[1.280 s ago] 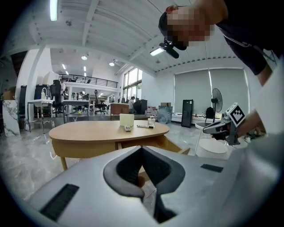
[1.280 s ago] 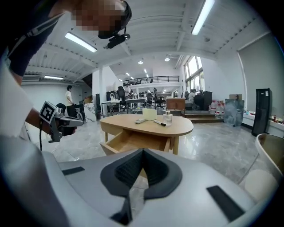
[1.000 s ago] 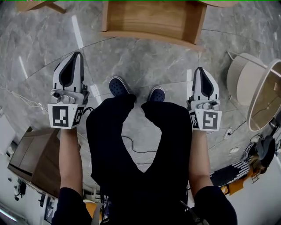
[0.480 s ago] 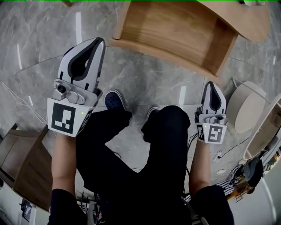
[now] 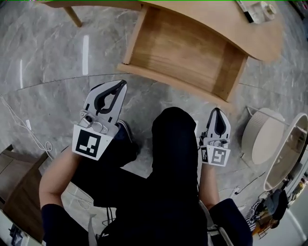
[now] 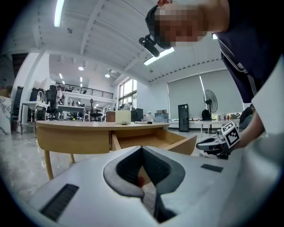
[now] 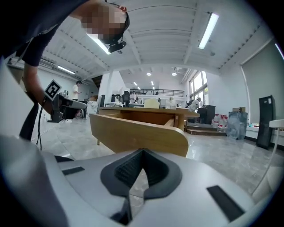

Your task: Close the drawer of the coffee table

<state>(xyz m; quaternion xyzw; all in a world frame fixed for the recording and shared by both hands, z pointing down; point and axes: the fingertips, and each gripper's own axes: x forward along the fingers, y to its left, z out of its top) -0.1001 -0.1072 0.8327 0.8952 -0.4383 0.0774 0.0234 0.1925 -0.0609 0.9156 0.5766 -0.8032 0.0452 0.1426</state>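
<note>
Both grippers have come closer to the drawer than half a second ago, and more of the coffee table now shows at the far edge of the head view. Nearest, the person's dark trouser legs (image 5: pixel 173 158) fill the middle, with one dark shoe (image 5: pixel 123 130) showing just beside the left gripper (image 5: pixel 118 87). That gripper is held to the left of the legs, and the right gripper (image 5: pixel 215 113) to their right. Each gripper's own view shows its tips pressed together with nothing between them: left (image 6: pixel 142 148), right (image 7: pixel 143 150). Neither touches the drawer. A strip of grey marble floor (image 5: pixel 53 67) lies between the grippers and the drawer (image 5: pixel 180 50), which stands pulled out of the coffee table (image 5: pixel 231 26) toward the person, its wooden inside bare. In the right gripper view the drawer's rounded front panel (image 7: pixel 137 133) stands close ahead. Small white items (image 5: pixel 257 8) sit on the tabletop at the far right. Pale round pieces (image 5: pixel 262 139) stand on the floor to the right.
</note>
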